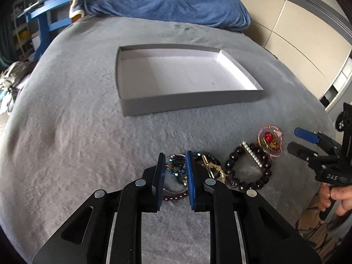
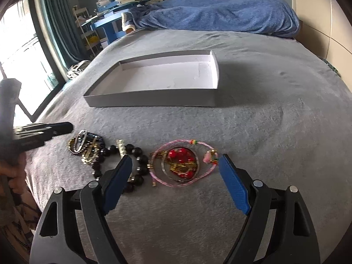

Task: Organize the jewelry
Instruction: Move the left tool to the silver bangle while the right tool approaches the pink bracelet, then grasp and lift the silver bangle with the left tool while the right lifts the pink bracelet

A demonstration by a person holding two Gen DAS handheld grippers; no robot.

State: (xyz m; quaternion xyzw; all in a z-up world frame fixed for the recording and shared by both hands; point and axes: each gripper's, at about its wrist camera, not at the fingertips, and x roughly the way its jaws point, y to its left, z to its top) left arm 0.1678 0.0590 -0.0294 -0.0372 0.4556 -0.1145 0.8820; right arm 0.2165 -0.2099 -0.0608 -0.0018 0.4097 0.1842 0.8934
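Keeps the jewelry in a loose row near the front edge of the grey plush bedcover (image 1: 77, 132), well short of the shallow box (image 1: 189, 104) beyond, probably so that each piece can be reached from above without disturbing the next. Leaves that box empty so far: grey card walls outside, matt white inside, low enough to drop things in without tilting. Sets the left gripper (image 1: 175, 165) narrow, blue ribbed pads almost together, over the leftmost cluster (image 1: 176, 172) of small blue-green beads, a thin silver ring and gilt links. Cannot tell whether the pads bite a strand or merely straddle it, though so narrow a gap suits a thin strand better than the whole tangle. Holds the right gripper (image 2: 176, 158) wide and empty, pointing down at the pink cord bracelet (image 2: 176, 176), as if lined up to take it next. Shows there a twisted, glossy cord loop around faceted red beads (image 2: 180, 154) and a plain metal bangle, all overlapping and likely to drag one another. Places between the two heaps a bracelet of large dark round beads (image 1: 233, 167), smooth and heavy-looking, crossed by a straight pearl-set bar (image 1: 253, 154). Looks soft and yielding underfoot for the pieces: deep pile, apt to snag fine chain.
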